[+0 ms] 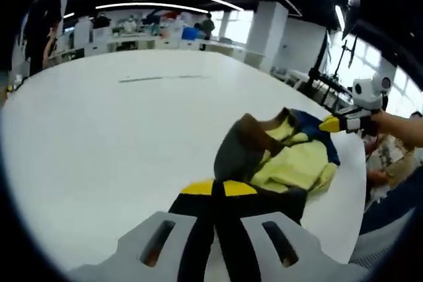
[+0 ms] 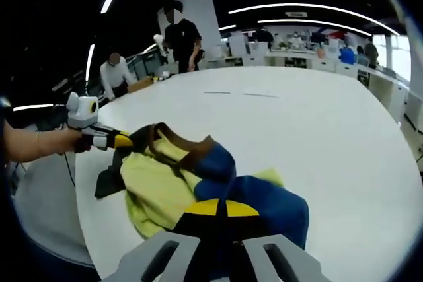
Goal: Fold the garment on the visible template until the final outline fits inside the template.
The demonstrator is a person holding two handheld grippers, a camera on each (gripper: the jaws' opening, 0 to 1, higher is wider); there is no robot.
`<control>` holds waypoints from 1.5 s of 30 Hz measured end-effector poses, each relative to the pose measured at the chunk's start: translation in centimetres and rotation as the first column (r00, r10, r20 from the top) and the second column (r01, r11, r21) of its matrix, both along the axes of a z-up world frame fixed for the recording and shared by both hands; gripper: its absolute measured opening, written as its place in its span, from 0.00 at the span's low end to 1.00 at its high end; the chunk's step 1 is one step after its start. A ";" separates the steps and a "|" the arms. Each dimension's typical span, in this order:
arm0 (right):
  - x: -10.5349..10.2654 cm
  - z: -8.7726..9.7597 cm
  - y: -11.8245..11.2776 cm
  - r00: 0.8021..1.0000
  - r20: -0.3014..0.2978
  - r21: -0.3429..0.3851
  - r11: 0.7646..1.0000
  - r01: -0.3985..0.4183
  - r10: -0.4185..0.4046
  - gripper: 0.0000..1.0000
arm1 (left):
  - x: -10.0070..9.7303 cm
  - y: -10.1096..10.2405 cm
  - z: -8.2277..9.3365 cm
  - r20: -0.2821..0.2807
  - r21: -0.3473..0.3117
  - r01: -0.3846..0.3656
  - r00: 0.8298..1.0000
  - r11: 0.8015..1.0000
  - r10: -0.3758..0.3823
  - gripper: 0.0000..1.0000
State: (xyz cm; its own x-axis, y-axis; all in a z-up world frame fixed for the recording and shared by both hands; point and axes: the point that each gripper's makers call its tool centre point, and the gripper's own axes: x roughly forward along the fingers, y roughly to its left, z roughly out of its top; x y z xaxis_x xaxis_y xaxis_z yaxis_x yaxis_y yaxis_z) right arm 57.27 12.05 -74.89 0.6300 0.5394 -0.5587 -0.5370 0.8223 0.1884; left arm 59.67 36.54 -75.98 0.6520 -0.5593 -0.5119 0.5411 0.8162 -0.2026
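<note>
Trouble first: garment (image 2: pixel 198 183) is a crumpled heap of yellow, blue and dark brown cloth near the table (image 1: pixel 119 137) edge, and both claws have bitten into bunched layers, not a clean single hem. Pull apart from here and, to my eye, the risk is the cloth coming up twisted, or a fold of it sliding over that near edge and out of the workspace. No template outline is visible on the white table top around the garment, so judging the final fit from these views is a gamble too. Now the claws. Left claw (image 1: pixel 218 193), in the left gripper view, has its yellow-tipped jaws drawn together on the dark end of the garment, cloth running straight up between them. Right claw (image 2: pixel 221 211), in the right gripper view, is likewise closed down, jaws pinched on the blue end. Each claw also shows across the garment from the other, gripping the opposite side of the heap. People stand well beyond the garment, at the far side of the table.
</note>
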 end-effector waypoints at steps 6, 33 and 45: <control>0.2 1.4 0.1 1.000 0.021 0.048 0.999 0.008 -0.009 0.00 | 0.0 0.3 2.4 0.020 -0.078 -0.063 0.998 0.995 0.065 0.00; 8.7 10.1 -1.8 0.985 0.164 -0.015 0.998 0.065 -0.062 0.00 | 6.3 0.1 15.0 0.264 -0.264 -0.161 0.936 0.951 0.231 0.00; 13.8 8.9 -3.1 0.973 0.186 -0.081 0.985 0.152 -0.135 0.00 | 11.8 -1.1 13.6 0.279 -0.231 -0.212 0.920 0.949 0.274 0.00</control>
State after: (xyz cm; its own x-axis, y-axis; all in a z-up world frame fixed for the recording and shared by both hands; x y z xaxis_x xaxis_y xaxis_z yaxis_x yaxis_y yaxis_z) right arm 71.03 8.92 -66.03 0.7915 0.3868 -0.4732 -0.4302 0.9025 0.0182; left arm 71.50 35.46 -62.38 0.8869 -0.4312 -0.1655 0.3914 0.8919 -0.2266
